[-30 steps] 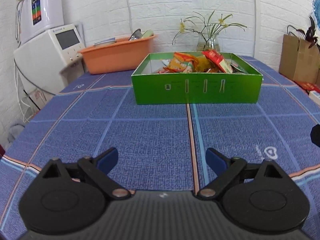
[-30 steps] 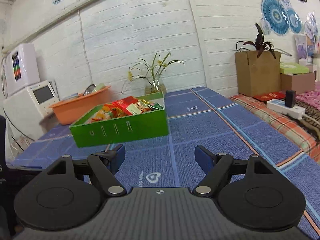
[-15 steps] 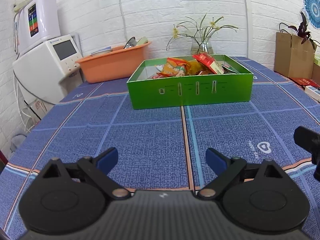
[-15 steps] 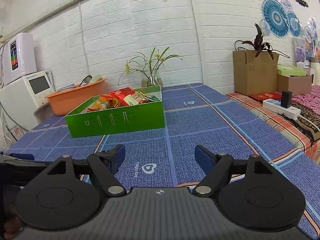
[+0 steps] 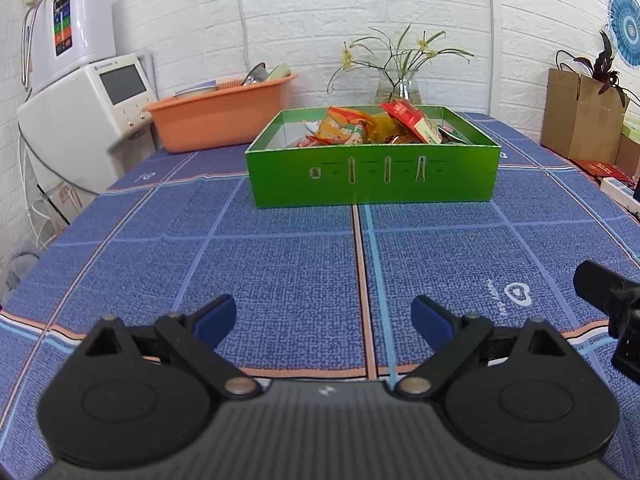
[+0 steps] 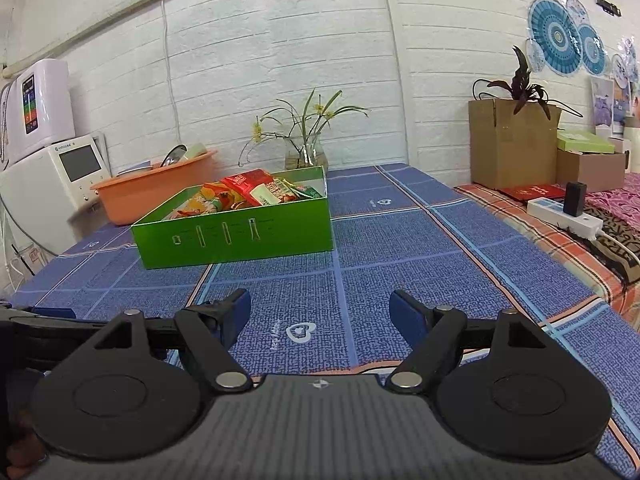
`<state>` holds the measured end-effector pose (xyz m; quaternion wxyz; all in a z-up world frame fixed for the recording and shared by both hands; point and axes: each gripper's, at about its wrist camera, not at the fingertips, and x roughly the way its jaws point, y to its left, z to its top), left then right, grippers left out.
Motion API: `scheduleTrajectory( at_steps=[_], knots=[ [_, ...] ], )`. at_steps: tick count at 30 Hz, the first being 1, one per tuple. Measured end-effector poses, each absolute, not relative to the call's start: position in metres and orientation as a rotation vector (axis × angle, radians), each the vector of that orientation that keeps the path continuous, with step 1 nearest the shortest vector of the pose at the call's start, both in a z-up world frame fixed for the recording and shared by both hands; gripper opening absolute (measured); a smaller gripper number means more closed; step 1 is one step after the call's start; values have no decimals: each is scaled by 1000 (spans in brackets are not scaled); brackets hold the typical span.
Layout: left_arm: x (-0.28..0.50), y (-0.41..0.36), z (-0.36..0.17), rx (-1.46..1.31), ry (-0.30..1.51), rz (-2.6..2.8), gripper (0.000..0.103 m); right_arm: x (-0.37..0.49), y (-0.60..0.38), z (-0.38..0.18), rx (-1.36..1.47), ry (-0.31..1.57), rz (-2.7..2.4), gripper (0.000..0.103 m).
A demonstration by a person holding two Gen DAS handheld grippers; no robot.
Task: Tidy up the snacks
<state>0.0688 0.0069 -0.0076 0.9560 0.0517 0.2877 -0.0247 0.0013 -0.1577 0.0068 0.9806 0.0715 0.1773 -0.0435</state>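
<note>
**With both grippers empty, the snacks sat heaped in the green box**

Although the task was to organize snacks, the pictures showed a scene that could be read either way: every snack in sight lay inside the shallow green cardboard box (image 5: 372,178), which stood in the middle of the blue grid-patterned tablecloth (image 5: 280,264), well ahead of both tools. The colourful foil snack packets (image 5: 372,128) were piled loosely there, one red-and-white packet (image 6: 256,190) tilted up above the rim. None lay loose on the cloth. Judged from that, the gathering looked done; whether sorting or straightening inside the box was left could not be told.

The left gripper (image 5: 324,318) hovered low over the cloth near the table's front edge, its blue-padded fingers (image 5: 214,316) spread wide, holding nothing and touching nothing. The right gripper (image 6: 320,314) was likewise spread wide and empty, just beside the left one, whose black frame showed at the left edge of the right wrist view. Both pointed toward the box, neither near it.
</note>
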Motion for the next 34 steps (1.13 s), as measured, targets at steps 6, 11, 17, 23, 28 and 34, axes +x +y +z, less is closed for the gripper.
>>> scheduleTrajectory(
  at_steps=[6,11,17,23,28,34],
  knots=[
    [69,8,-10,88,602,-54,93,0,-154,8,128,352,-89,103],
    [68,9,-9,81,596,-53,93,0,-152,10,117,345,-95,103],
    [68,12,-8,73,591,-51,93,0,-152,11,110,336,-95,103],
    [67,13,-7,65,588,-51,93,1,-152,10,117,346,-87,103],
    [65,14,-7,53,587,-62,93,2,-152,10,123,350,-86,103],
    [64,15,-7,47,586,-62,93,2,-152,10,128,354,-83,103]
  ],
)
